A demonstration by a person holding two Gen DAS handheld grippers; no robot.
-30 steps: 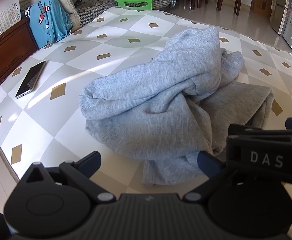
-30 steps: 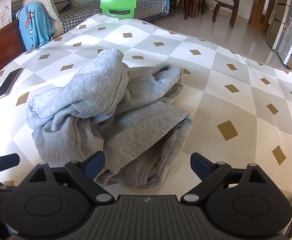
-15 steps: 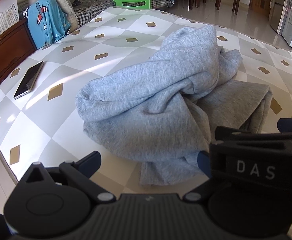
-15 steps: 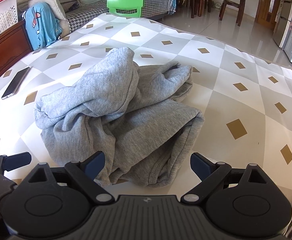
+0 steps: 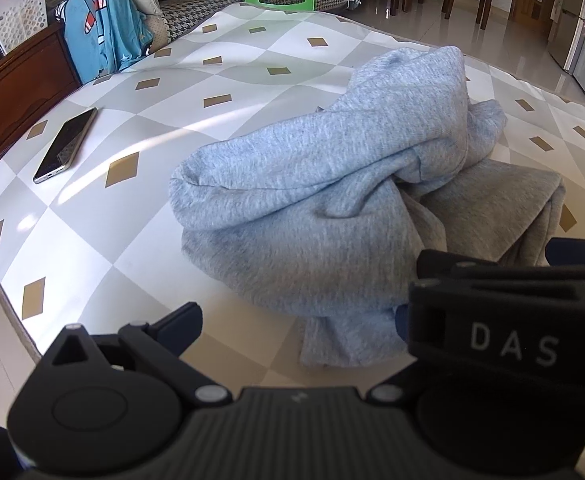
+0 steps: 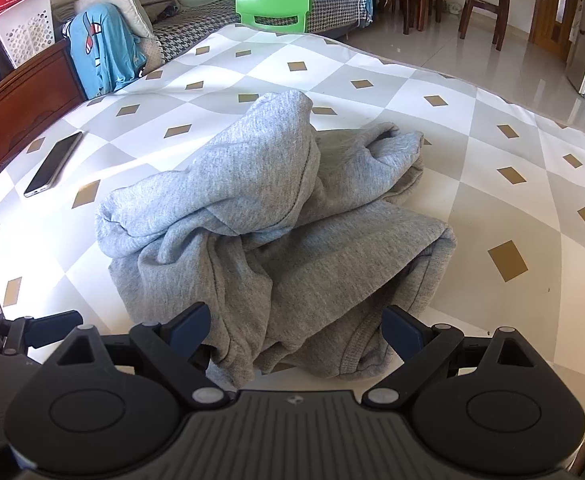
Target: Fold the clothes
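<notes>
- The grey sweatshirt (image 6: 268,224) lies crumpled in a heap on the checked tabletop (image 6: 492,128), towards my near edge of it, nothing folded yet.
- In the right camera I see one thick fold standing up at the back of the heap, and a ribbed hem (image 6: 352,344) hanging open at the front.
- My right gripper (image 6: 296,328) is released, its blue-tipped fingers (image 6: 190,326) spread wide either side of the near hem; the left tip looks to be just touching the cloth, though I can't be sure from this angle.
- My left gripper (image 5: 292,320) sits just beside the heap's near left edge. I see its left finger (image 5: 182,322) over bare table, but the right gripper's black body, marked "DAS" (image 5: 512,346), covers most of the other, so I cannot tell whether it is released or clenched.
- The two grippers are close together, the right one crossing the left camera's lower right corner.
- A phone (image 5: 66,146) lies flat on the table well to the left of the sweatshirt.
- Beyond the far edge stand a green plastic chair (image 6: 274,2) and a sofa with a blue garment (image 6: 102,54) draped over its end.
- A white perforated basket (image 6: 26,30) stands at the far left behind a dark wooden board.
</notes>
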